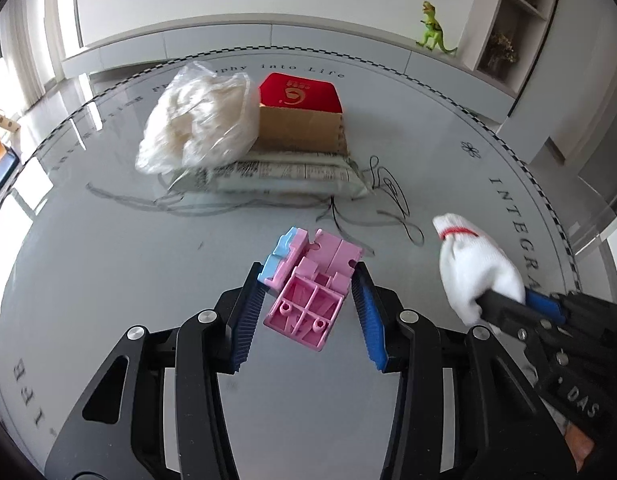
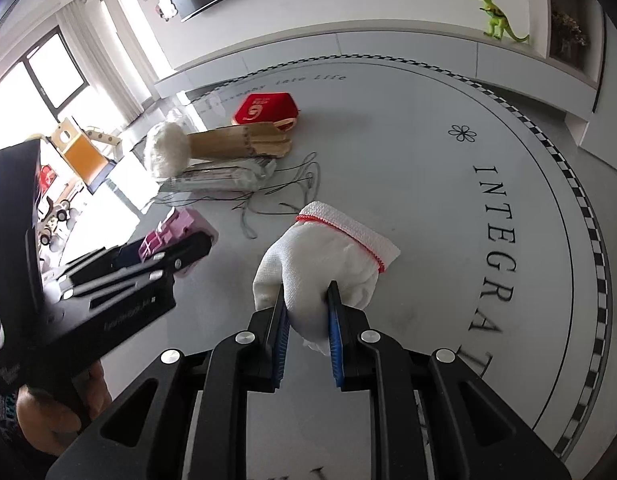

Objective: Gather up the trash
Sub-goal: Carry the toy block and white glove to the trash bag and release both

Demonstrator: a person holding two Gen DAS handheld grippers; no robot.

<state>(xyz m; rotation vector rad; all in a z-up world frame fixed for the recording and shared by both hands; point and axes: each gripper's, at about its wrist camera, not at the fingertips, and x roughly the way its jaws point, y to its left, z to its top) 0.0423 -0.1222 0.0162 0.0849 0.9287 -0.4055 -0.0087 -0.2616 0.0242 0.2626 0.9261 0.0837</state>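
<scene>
The left gripper is squeezing a pink and blue plastic block toy above the near part of the shiny grey table, while on the right the right gripper is pinching a white knitted glove with a red hem.

We hold the left gripper angled down at the worktop, fingers pressed on either side of a pink plastic piece. Our right gripper, also tilted down, has its fingers clamped on a white glove. One bare hand grips the left handle.
</scene>
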